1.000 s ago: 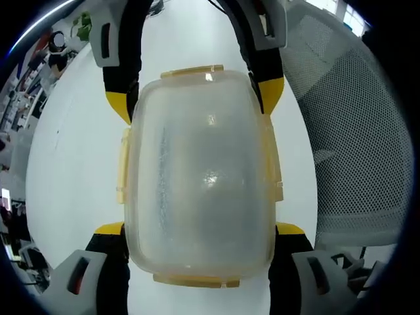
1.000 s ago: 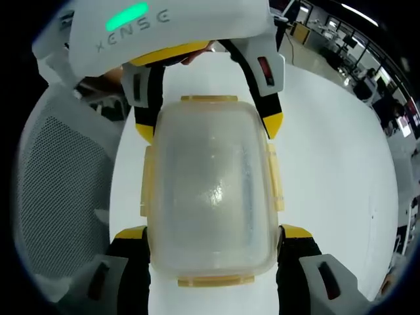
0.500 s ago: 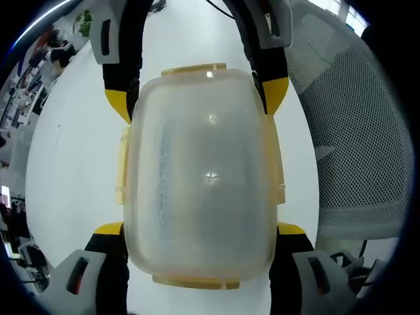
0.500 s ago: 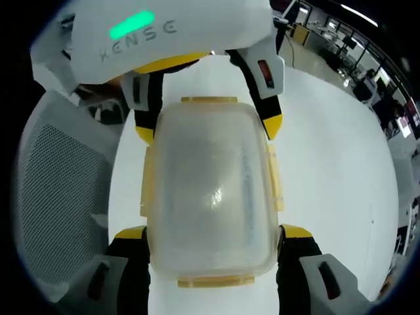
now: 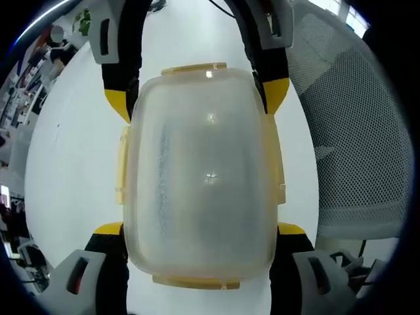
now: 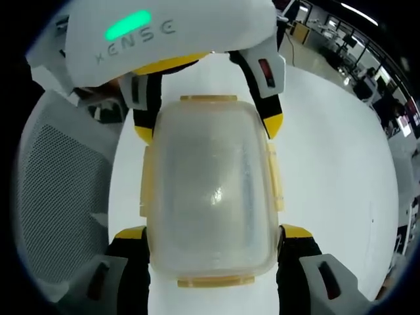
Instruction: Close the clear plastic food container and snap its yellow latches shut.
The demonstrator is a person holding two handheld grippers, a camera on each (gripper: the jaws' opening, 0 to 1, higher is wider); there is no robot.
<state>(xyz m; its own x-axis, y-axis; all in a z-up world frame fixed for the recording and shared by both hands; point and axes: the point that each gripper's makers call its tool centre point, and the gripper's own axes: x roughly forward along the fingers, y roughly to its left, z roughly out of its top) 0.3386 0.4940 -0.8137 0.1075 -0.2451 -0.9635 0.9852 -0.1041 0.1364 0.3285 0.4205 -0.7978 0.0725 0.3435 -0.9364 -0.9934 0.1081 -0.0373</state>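
The container [image 5: 202,174] [image 6: 211,190] is seen on a white table [image 5: 72,151] [image 6: 335,157], frosted and cloudy, lid on, with pale yellow latches [image 5: 122,164] [image 6: 273,177] lying along its four edges. It is clamped at one end between the left gripper's [image 5: 200,230] jaws and at the other by the right gripper [image 6: 213,233]. Whether the latches are snapped cannot be told, perhaps flat. A mesh chair [image 5: 354,144] stands beside the table.
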